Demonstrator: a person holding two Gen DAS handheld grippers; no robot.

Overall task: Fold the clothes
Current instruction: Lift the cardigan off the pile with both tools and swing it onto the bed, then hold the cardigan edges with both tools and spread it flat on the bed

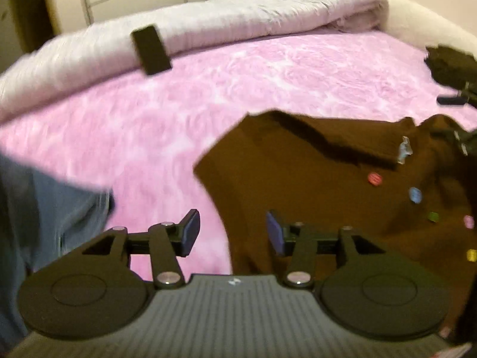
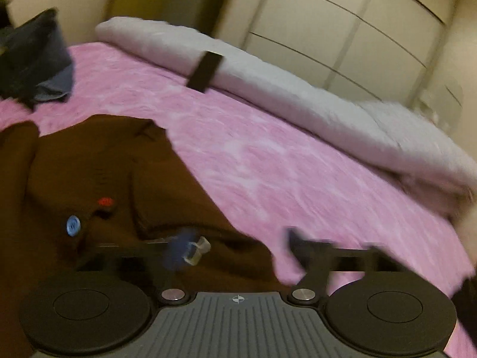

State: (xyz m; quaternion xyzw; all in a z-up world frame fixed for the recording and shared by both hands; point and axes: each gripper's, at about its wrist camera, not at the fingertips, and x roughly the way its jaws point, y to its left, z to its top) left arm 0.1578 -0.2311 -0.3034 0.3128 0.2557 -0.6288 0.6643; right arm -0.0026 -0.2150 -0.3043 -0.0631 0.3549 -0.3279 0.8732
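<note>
Brown cardigan (image 1: pixel 313 185) lies on the pink blanket (image 1: pixel 149 137), one sleeve folded across. Left gripper (image 1: pixel 232 232) and right gripper (image 2: pixel 235 246) hang spread, empty, above its near edge. Pinch both hem corners evenly, then fold away.

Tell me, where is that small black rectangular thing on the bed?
The black rectangle lies at the far side of the bed, straddling the edge where the rolled grey duvet meets the pink blanket. Both wrist views show it beyond the brown garment.

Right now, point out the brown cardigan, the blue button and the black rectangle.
Brown cardigan (image 1: pixel 298 185), left wrist view, flat middle.
Blue button (image 2: pixel 73 225), right wrist view, its face.
Black rectangle (image 1: pixel 151 49), left wrist view, its centre.
</note>
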